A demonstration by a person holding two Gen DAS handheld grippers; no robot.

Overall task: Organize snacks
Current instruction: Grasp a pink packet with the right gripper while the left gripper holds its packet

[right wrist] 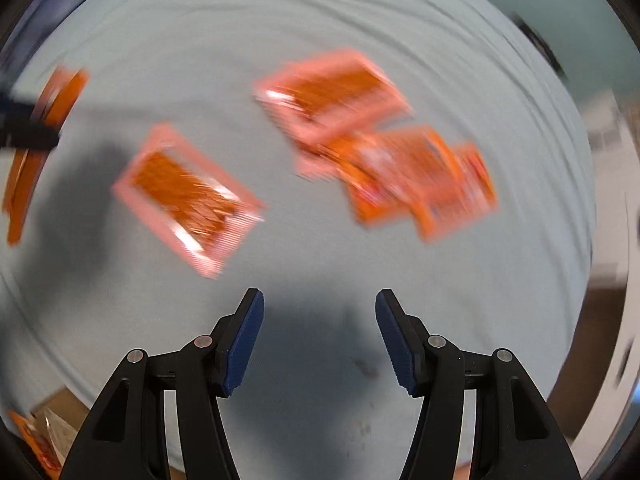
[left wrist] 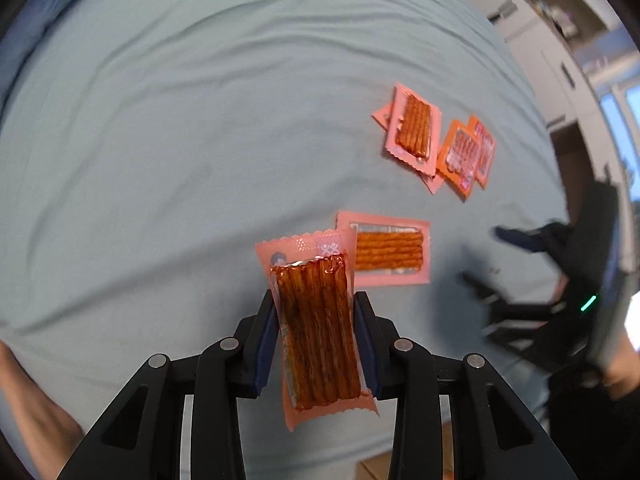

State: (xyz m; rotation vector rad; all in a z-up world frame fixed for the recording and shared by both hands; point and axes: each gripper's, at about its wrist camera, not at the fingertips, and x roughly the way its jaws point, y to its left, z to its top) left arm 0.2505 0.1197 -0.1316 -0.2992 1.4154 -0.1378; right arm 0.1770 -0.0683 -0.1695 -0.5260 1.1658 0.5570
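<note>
My left gripper [left wrist: 316,308] is shut on a pink snack packet [left wrist: 316,328] of orange-brown sticks and holds it above the pale blue cloth [left wrist: 160,140]. A second pink packet [left wrist: 390,250] lies flat just beyond it. A pile of pink [left wrist: 414,128] and orange packets [left wrist: 464,154] lies farther right. My right gripper [right wrist: 319,300] is open and empty above the cloth. In its blurred view a single pink packet [right wrist: 186,196] lies ahead to the left and the pile [right wrist: 384,140] ahead to the right. The right gripper also shows in the left wrist view [left wrist: 500,256], at the right edge.
A cardboard box with more packets [right wrist: 44,436] shows at the lower left of the right wrist view. White cabinets [left wrist: 532,44] stand beyond the table's far right edge. The left gripper holding its packet [right wrist: 36,128] shows at the left edge of the right view.
</note>
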